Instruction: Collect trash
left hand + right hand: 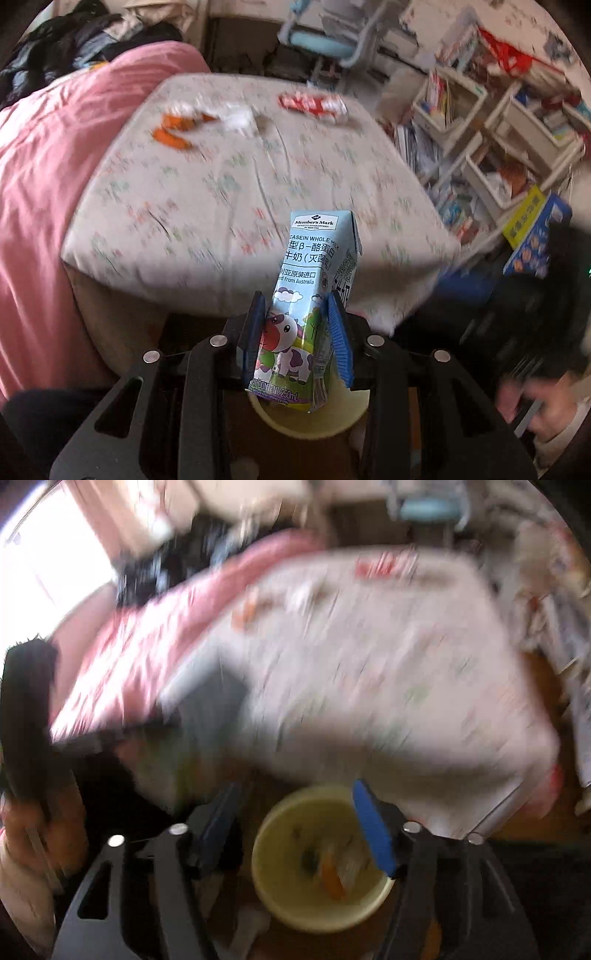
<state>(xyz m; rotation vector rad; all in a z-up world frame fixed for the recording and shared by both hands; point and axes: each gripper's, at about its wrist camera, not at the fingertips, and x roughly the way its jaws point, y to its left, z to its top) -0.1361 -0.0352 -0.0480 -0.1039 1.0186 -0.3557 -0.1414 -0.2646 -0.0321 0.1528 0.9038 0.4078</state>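
Observation:
My left gripper [295,325] is shut on a light-blue milk carton [314,280] with a cartoon cow, held upright over a pale yellow bin [343,417] below the bed's edge. On the patterned bed sheet [236,177] lie orange peel pieces [173,133], a crumpled white tissue [240,118] and a red-and-white wrapper [314,105]. In the blurred right wrist view, my right gripper [295,830] is open above the same yellow bin [280,849], with nothing between its blue pads [373,830]. Inside the bin lie an orange scrap [332,878] and other bits.
A pink blanket [48,184] covers the bed's left side, with dark clothes [74,33] behind it. White shelves [498,122] packed with books stand to the right, and a blue chair [325,44] beyond the bed. A person's hand [33,849] appears at the left.

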